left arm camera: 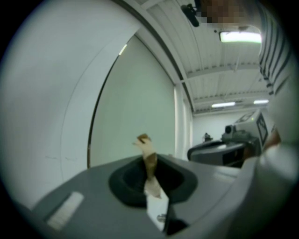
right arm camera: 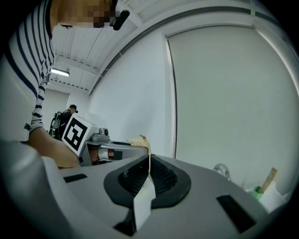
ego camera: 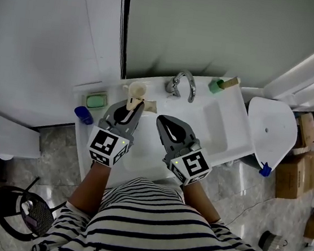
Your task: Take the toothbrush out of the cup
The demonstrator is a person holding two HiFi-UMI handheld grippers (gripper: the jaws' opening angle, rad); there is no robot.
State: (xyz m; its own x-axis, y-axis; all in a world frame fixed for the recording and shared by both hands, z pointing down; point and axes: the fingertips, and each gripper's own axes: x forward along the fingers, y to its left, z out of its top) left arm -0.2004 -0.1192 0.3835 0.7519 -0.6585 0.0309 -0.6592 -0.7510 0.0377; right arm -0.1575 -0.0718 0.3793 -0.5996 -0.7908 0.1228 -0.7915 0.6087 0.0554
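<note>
A cream cup [ego camera: 137, 88] stands on the sink's back rim, left of the tap. Just in front of it my left gripper [ego camera: 134, 108] is shut on a beige wooden toothbrush [ego camera: 149, 105], which is outside the cup. In the left gripper view the toothbrush [left arm camera: 149, 156] sticks up from between the closed jaws of the left gripper [left arm camera: 152, 179]. My right gripper [ego camera: 163, 120] hovers over the basin beside the left one. It is shut with nothing in it, as the right gripper view also shows [right arm camera: 148, 164]. The toothbrush's tip [right arm camera: 139, 139] peeks out there behind the jaws.
The white sink [ego camera: 219, 127] has a chrome tap [ego camera: 182, 84] at the back. A green cup [ego camera: 216, 85] with a wooden stick stands at its back right. A green soap [ego camera: 96, 100] and a blue object [ego camera: 83, 114] lie left. A white toilet lid [ego camera: 270, 127] is right.
</note>
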